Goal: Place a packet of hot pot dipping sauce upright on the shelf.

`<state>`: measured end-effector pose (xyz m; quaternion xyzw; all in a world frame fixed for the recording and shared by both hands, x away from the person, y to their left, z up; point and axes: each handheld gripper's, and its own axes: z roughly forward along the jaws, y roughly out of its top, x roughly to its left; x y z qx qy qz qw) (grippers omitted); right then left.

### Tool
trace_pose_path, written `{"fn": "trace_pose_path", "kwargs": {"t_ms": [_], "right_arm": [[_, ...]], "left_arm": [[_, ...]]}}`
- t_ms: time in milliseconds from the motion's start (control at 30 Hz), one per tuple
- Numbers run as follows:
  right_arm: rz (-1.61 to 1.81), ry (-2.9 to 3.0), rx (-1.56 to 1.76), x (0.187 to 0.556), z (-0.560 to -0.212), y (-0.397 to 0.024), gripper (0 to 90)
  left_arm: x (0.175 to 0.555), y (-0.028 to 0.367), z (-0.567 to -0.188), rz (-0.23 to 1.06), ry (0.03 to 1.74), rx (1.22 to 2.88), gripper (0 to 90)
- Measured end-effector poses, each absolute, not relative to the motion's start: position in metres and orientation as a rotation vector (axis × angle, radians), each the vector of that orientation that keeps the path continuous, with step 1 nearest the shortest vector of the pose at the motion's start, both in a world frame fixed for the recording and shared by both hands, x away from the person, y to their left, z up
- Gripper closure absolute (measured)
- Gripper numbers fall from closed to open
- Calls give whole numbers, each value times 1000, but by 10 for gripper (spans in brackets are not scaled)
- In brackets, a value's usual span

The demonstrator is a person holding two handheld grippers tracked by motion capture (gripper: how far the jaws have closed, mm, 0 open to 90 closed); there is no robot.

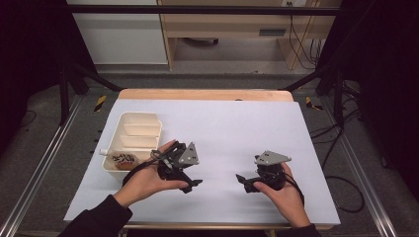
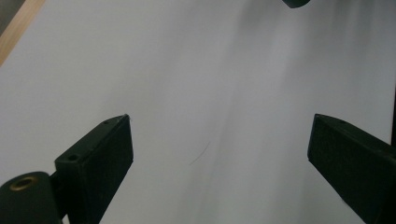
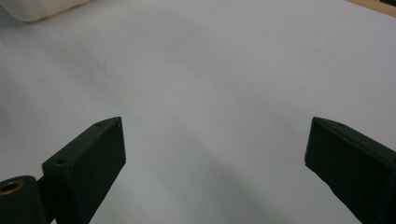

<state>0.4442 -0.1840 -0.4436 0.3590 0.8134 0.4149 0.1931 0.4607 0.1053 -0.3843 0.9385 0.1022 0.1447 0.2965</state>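
In the high view my left gripper (image 1: 192, 184) rests low over the white table sheet (image 1: 222, 128), held by a hand just right of a cream tray (image 1: 132, 118). My right gripper (image 1: 243, 181) sits to the right, pointing toward the left one. The left gripper view has my left gripper (image 2: 219, 154) open, jaws far apart over bare sheet. My right gripper (image 3: 215, 154) is open too in its own view, nothing between its jaws. The tray's near compartment holds a brown and black thing (image 1: 123, 160); a white pen-like stick (image 1: 104, 152) lies at the tray's left edge.
The tray has several compartments and stands at the sheet's left side. A corner of it (image 3: 42, 8) appears at the top left of the right gripper view. The wooden table edge (image 1: 205, 94) runs along the back. Black frame bars and cables surround the table.
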Motion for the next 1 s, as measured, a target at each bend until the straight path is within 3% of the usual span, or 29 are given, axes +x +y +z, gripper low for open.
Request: {"fn": "trace_pose_path", "kwargs": {"t_ms": [433, 1000], "right_arm": [[1157, 2277, 1026, 446, -445, -187, 58], [1145, 2281, 1032, 447, -447, -186, 58]], "left_arm": [[465, 97, -431, 348, 382, 2438, 67], [467, 112, -462, 331, 523, 2337, 67]]}}
